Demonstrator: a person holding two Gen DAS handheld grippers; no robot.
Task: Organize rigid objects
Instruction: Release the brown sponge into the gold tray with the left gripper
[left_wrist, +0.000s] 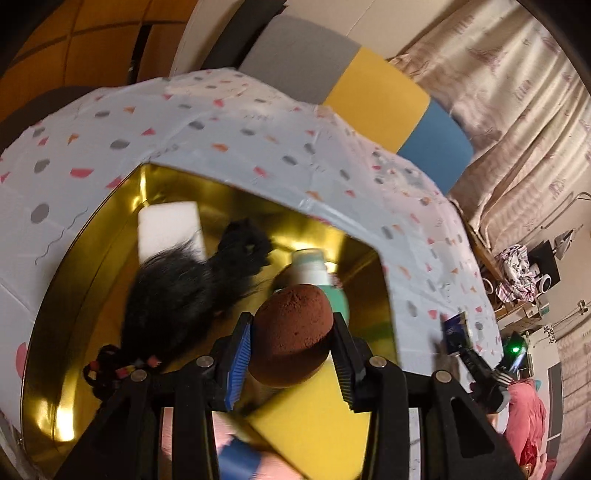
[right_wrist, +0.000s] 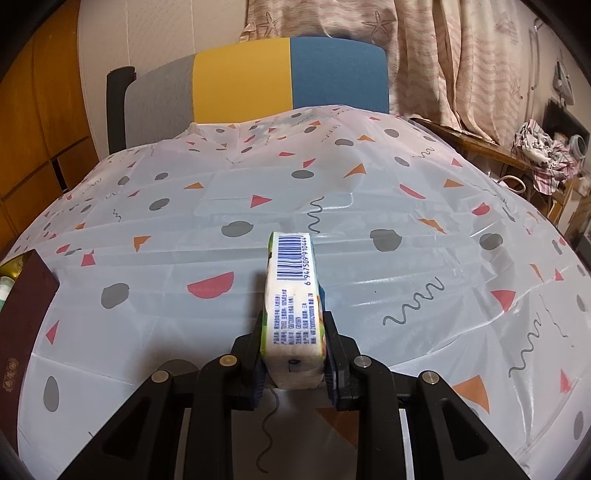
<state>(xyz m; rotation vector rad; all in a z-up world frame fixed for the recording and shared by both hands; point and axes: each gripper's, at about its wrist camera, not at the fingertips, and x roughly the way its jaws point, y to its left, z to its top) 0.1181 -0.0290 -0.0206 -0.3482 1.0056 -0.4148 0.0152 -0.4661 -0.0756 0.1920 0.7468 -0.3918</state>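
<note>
A: Largest first: your table (right_wrist: 369, 206) fills most of the right wrist view under a pale cloth (left_wrist: 258, 133) with grey dots and pink and orange shapes. Behind it, at the top of the frame, stands a chair back (right_wrist: 258, 81) in grey, yellow and blue.

B: And in the left wrist view?

A: A gold tin (left_wrist: 85, 280) takes up the lower left and centre of that frame. In it you have a black furry thing (left_wrist: 173, 291) at centre left, a white block (left_wrist: 166, 229) above it, a white and mint bottle (left_wrist: 314, 269) at centre, and a yellow sponge (left_wrist: 314, 428) at the bottom.

B: What are my left tongs doing?

A: Your left tongs (left_wrist: 291, 339) pinch a brown egg-shaped sponge (left_wrist: 291, 325) over the tin, lower centre of the frame, both pads against its sides.

B: And the right?

A: Your right tongs (right_wrist: 293, 350) are clamped on a tissue pack (right_wrist: 291, 295), lower centre of the frame, barcode end pointing away from you, above the cloth. At the left edge of that view a dark red lid (right_wrist: 22, 317) lies on the table beside the tin. Your right tongs also show at the right edge of the left view, holding the pack.
</note>
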